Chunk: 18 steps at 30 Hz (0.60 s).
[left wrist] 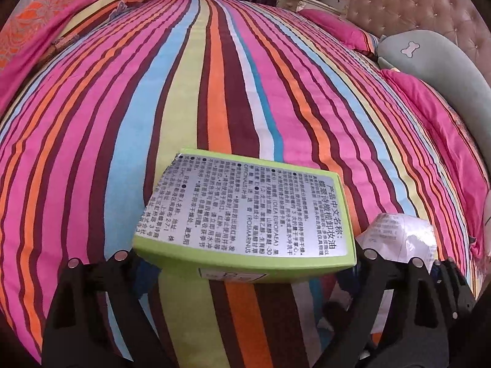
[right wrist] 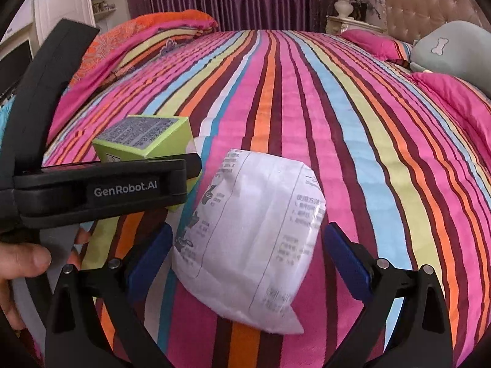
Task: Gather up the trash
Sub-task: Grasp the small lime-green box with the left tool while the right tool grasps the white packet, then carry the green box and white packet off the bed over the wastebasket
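A lime-green carton (left wrist: 242,214) with a silver printed label is held between my left gripper's (left wrist: 245,260) fingers, above the striped bedspread (left wrist: 214,76). It also shows in the right wrist view (right wrist: 144,138), clamped by the left gripper's black body (right wrist: 101,190). A white printed plastic packet (right wrist: 251,239) sits between the blue pads (right wrist: 346,257) of my right gripper (right wrist: 248,260); the pads stand beside it with small gaps, and contact is unclear. The packet shows at the left wrist view's right (left wrist: 399,236).
A folded orange and pink quilt (right wrist: 147,36) lies at the far left of the bed. Pink pillows (right wrist: 371,43) and a grey bone-print cushion (right wrist: 451,49) lie by the tufted headboard (right wrist: 429,0). A nightstand with a vase (right wrist: 343,12) stands behind.
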### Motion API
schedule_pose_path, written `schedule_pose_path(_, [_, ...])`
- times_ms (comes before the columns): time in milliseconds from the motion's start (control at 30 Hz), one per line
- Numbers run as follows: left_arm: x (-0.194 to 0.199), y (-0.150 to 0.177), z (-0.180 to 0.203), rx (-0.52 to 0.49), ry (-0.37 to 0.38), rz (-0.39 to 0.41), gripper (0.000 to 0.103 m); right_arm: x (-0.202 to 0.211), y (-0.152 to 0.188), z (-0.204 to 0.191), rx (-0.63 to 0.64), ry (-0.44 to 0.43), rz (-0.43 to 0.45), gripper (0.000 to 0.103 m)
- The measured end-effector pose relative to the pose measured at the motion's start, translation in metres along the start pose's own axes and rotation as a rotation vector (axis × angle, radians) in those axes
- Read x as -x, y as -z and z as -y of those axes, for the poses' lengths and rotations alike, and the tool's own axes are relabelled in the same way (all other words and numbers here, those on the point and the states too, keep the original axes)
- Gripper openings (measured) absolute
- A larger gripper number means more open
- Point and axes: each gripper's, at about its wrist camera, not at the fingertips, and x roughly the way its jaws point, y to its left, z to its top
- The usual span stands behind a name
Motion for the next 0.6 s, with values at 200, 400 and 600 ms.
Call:
schedule_pose_path(200, [0.009, 0.005, -0.001, -0.003, -0.025, 0.008, 0.087, -0.001, 0.003, -0.004, 0.019, 0.031, -0.012, 0.062])
schedule_pose_path(400, [0.035, 0.018, -0.007, 0.032, -0.036, 0.019, 0.087, 0.016, 0.011, -0.002, 0.015, 0.038, 0.011, 0.062])
schedule_pose_path(600, [0.072, 0.034, -0.008, 0.040, -0.043, 0.034, 0.087, 0.044, 0.016, -0.002, 0.002, 0.050, 0.019, 0.062])
